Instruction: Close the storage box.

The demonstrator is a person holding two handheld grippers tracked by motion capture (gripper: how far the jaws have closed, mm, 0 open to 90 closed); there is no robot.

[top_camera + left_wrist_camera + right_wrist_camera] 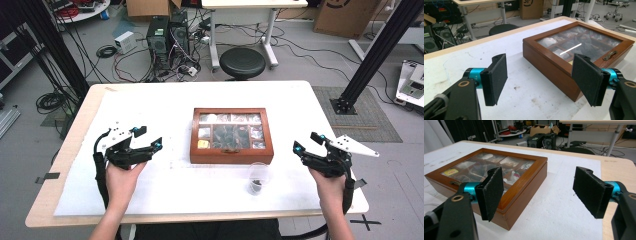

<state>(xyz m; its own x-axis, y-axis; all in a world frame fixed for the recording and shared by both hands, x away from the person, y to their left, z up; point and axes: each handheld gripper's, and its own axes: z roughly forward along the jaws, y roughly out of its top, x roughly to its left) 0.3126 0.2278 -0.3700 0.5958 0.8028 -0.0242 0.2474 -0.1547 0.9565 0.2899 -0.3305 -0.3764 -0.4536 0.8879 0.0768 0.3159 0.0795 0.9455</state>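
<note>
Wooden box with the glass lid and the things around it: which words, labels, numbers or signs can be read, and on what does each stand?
Yellow label under the glass lid of the brown wooden box: too blurred to read.
Print on the brown cardboard carton on the floor behind the table: cut off and blurred, not readable.
Black "X" of tape on the grey floor, by the table's near right corner.

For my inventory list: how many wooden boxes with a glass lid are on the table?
1: the brown wooden box with a glass lid sits closed at the table's centre, behind a clear plastic cup.
</note>
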